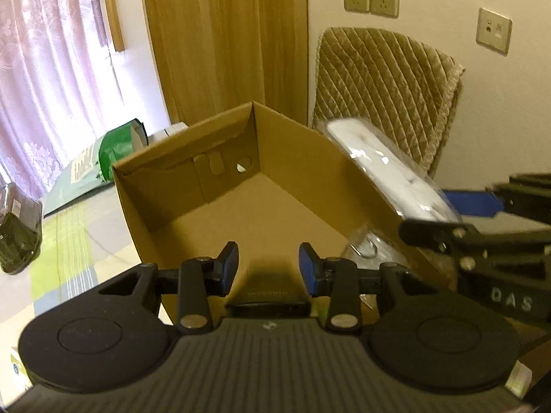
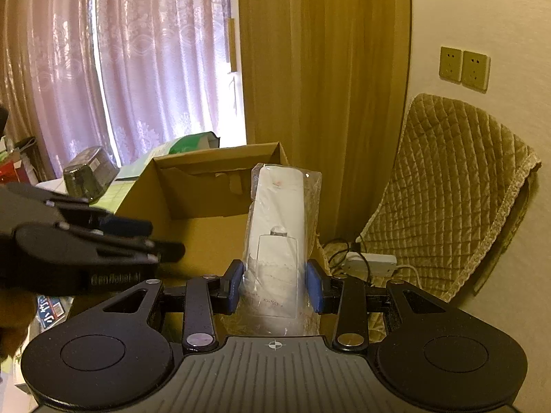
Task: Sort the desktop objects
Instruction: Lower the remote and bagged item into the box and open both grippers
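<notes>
1. R gripper [image 2: 274, 284]: blue pads clamped on both sides of a white remote in clear plastic bag [image 2: 275, 241], lower end pinched, top end pointing fwd and up.
2. Bagged remote sits above the right-hand wall of the open cardboard box [image 2: 206, 220], not inside it; in the left wrist view it lies over that rim [image 1: 389, 168].
3. L gripper [image 1: 268, 268]: jaws apart, nothing btwn the pads, hovering over the near edge of the box [image 1: 241, 213]. Box interior looks bare.
4. Box stands on a table w/ a green-checked cloth [image 1: 69, 241].
5. Left of box: dark glass jar [image 1: 17, 234] and a green pkg [image 1: 117, 151], both apart from it.
6. Behind: quilted chair cover [image 1: 385, 86], wall sockets [image 1: 372, 0], pink curtains [image 2: 137, 69].
</notes>
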Available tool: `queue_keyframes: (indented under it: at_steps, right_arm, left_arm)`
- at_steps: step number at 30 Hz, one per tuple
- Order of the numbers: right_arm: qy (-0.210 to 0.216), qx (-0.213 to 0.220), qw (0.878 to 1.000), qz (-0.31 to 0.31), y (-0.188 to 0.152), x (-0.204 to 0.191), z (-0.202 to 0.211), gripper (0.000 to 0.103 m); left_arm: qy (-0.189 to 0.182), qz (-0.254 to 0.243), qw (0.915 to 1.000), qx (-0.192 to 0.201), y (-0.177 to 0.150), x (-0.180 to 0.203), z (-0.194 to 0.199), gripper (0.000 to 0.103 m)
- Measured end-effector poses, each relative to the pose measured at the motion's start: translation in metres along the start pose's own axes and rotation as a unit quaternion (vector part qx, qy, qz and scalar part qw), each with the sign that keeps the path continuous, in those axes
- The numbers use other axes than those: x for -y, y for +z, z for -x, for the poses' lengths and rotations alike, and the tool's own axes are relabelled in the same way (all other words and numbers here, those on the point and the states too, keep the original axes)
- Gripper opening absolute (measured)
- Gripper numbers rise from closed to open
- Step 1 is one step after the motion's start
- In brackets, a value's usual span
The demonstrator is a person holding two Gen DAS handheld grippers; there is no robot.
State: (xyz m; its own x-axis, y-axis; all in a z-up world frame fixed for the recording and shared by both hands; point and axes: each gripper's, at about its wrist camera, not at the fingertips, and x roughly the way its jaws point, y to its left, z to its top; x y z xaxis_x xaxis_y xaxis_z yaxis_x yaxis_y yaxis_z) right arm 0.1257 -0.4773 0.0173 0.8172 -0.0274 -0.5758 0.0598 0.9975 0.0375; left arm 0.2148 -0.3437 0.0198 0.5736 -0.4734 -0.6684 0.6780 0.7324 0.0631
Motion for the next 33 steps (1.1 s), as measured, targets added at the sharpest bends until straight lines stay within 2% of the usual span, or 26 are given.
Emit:
queue_keyframes:
  at_steps: [7, 10, 19, 31, 32, 33]
  right_arm:
    - [0.016, -0.019, 1.0, 0.009, -0.003, -0.009, -0.007, 0.038]
    - [0.027, -0.03, 0.999, 0.014, -0.003, -0.014, -0.011, 0.038]
    - [0.05, -0.05, 0.997, 0.028, -0.001, -0.034, -0.022, 0.038]
    - [0.032, -0.033, 0.999, 0.017, 0.002, -0.038, 0.004, 0.039]
    - [0.03, -0.032, 0.999, 0.017, 0.002, -0.039, 0.007, 0.046]
    - [0.028, -0.024, 0.999, 0.016, 0.001, -0.04, 0.012, 0.077]
  left_arm:
    - [0.013, 0.013, 0.9998, 0.012, -0.005, -0.016, 0.016, 0.037]
    - [0.013, 0.026, 0.9994, 0.016, -0.011, -0.025, 0.03, 0.041]
    - [0.017, 0.04, 0.999, 0.013, -0.039, -0.04, 0.067, 0.043]
    - [0.036, 0.087, 0.9956, -0.001, -0.075, -0.061, 0.099, 0.045]
    - [0.038, 0.09, 0.9952, -0.001, -0.078, -0.063, 0.103, 0.045]
    - [0.041, 0.094, 0.9947, -0.002, -0.082, -0.065, 0.108, 0.046]
